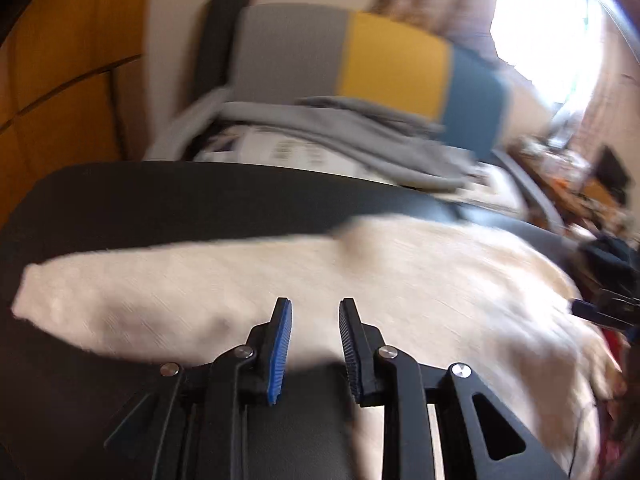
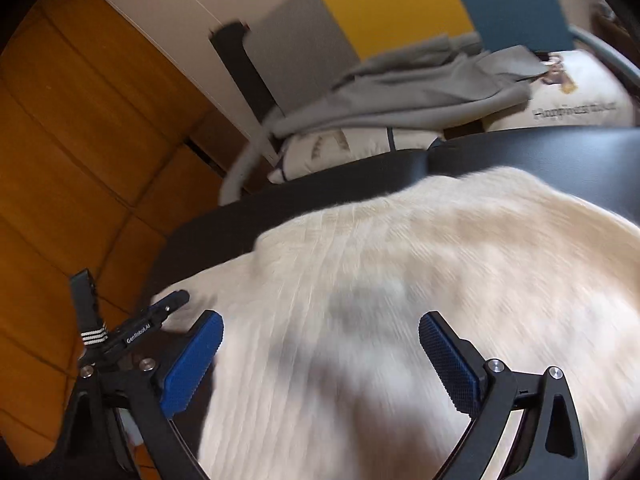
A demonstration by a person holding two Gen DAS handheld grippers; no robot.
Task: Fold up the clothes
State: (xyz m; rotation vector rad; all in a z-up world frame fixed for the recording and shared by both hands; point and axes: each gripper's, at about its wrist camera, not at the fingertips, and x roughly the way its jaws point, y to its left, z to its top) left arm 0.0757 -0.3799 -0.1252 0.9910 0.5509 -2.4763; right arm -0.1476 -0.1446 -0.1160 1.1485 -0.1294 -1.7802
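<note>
I see a black table (image 1: 120, 200) filling the lower half of both wrist views, its far edge curving across the frame. Beyond it stands a chair whose backrest (image 1: 360, 56) carries three panels: grey, yellow and blue. A grey garment (image 2: 420, 88) lies heaped on that chair, over a white printed cushion (image 2: 576, 100). Orange-brown floor tiles (image 2: 60, 160) show to the left of the table.

The task item is a cream ribbed sweater (image 2: 400, 280), spread flat on the table. In the left wrist view one sleeve (image 1: 140, 292) extends to the left across the black surface, its cuff end well short of the table edge. Both views are motion-blurred, so I cannot read finer fabric detail.

My left gripper (image 1: 315, 346) points down over the near edge of the sweater, close to where the sleeve meets the body. Its jaws stand a narrow gap apart, and I see no cloth pinched between the blue pads (image 1: 280, 348); the fabric lies beyond and below them.

My right gripper (image 2: 320, 360) sits over the sweater body with jaws spread wide, gripping nothing; cloth shows through the gap. The left gripper's tip (image 2: 168, 306) appears at the left of that view, at the sweater's edge.
</note>
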